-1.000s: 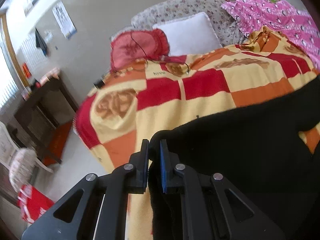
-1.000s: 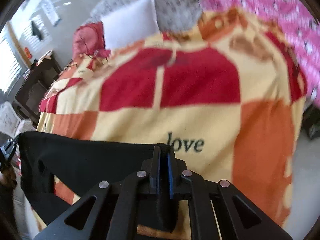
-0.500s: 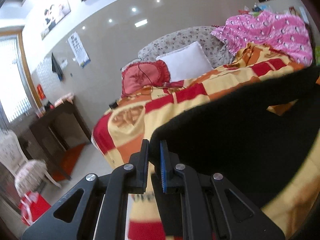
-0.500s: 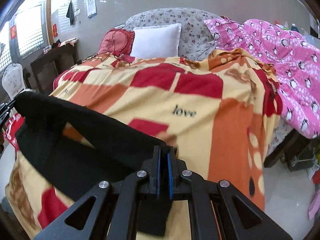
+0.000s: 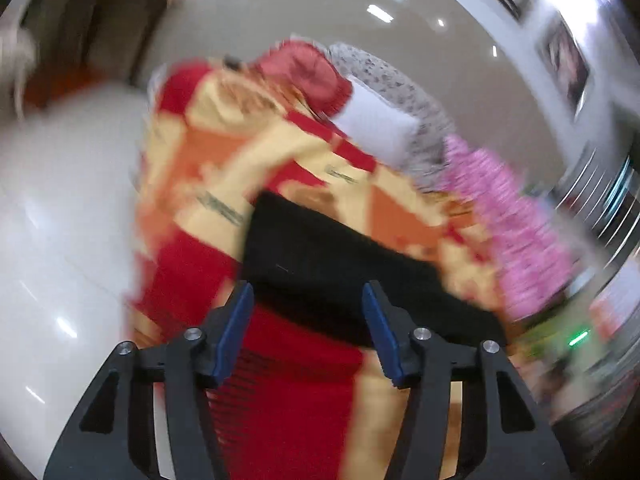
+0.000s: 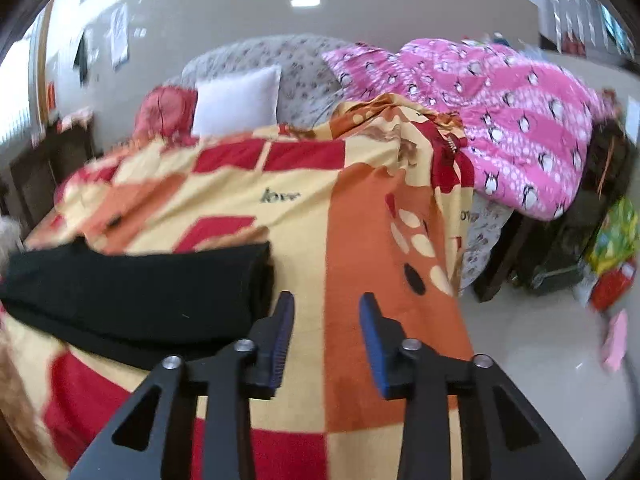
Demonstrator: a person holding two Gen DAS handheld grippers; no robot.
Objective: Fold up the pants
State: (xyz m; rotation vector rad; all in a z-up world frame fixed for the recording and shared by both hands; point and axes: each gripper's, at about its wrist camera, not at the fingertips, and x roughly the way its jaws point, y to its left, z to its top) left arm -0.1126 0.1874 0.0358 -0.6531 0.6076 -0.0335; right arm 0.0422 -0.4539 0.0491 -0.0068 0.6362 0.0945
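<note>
The black pants (image 5: 344, 268) lie folded in a flat band across the red, orange and yellow blanket (image 5: 296, 400) on the bed. In the right wrist view the pants (image 6: 136, 292) lie at the left, their end just left of my fingers. My left gripper (image 5: 306, 312) is open and empty, just short of the pants' near edge. My right gripper (image 6: 326, 320) is open and empty over the orange patch of blanket (image 6: 368, 240), beside the pants' right end. The left wrist view is motion-blurred.
A white pillow (image 6: 236, 100) and a red cushion (image 6: 168, 112) lie at the head of the bed. A pink penguin-print quilt (image 6: 500, 108) is heaped at the right. Dark furniture (image 6: 560, 248) and bags (image 6: 612, 256) stand on the floor at the right.
Both grippers were shut on the pants and holding them up. Now both have opened and let go, and the pants lie folded on the blanket. The left camera has swung sharply.
</note>
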